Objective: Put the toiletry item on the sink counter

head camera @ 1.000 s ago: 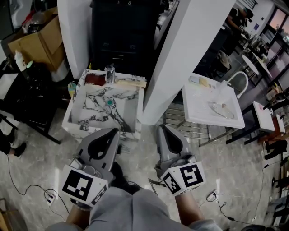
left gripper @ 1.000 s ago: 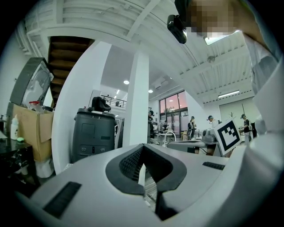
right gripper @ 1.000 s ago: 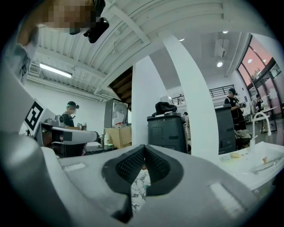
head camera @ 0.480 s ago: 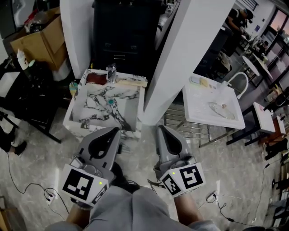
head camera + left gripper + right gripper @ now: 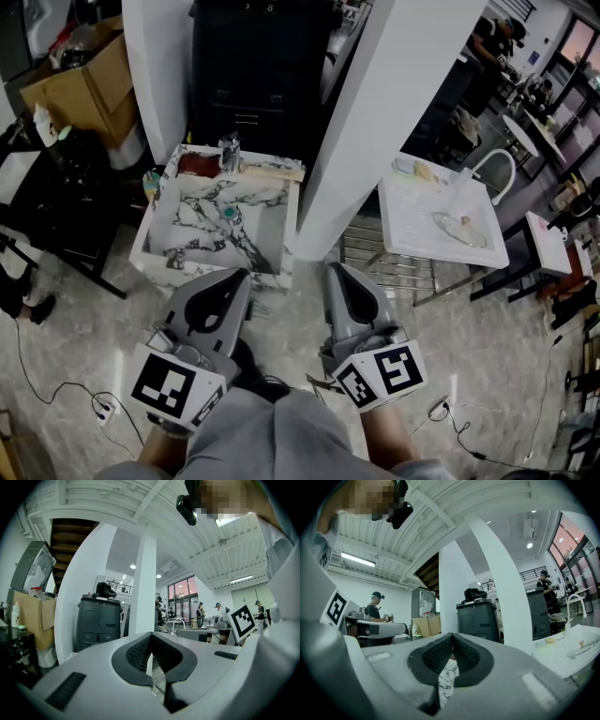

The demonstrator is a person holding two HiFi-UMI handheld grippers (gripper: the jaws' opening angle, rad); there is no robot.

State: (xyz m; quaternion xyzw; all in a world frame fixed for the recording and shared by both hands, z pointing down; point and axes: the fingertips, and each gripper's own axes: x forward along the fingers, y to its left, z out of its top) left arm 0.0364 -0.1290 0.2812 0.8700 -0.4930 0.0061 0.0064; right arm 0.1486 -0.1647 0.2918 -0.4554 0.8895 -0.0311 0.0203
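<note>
So both grippers are held low and level in front of the person, the left gripper (image 5: 238, 273) at about 7 o'clock in the head view and the right gripper (image 5: 335, 266) at about 5 o'clock, side by side but apart. Each one's jaws are seen pressed together at the tips in its own gripper view, and nothing is gripped by either; only floor and a bit of marble pattern can be glimpsed through the gap behind the tips. The marble-patterned sink (image 5: 147, 230) is found at roughly 11 o'clock from the grippers, just past the left one's tips, with a chrome faucet (image 5: 229, 150) at its far rim and a teal drain plug (image 5: 228, 213) in the basin. A small green-topped item (image 5: 150, 181) is parked at the sink's far left corner, right against the outer rim; it's too small for the exact kind to be made out, and whether it sits on the rim or just beside it can't be told. A reddish thing (image 5: 197, 164) is laid on the back ledge next to the faucet. A white pillar (image 5: 375, 103) is planted at 12 to 1 o'clock, a black cabinet (image 5: 253, 66) behind the sink, and a white sink (image 5: 412, 234) with a curved tap (image 5: 497, 169) off at 2 o'clock, well away from both grippers
</note>
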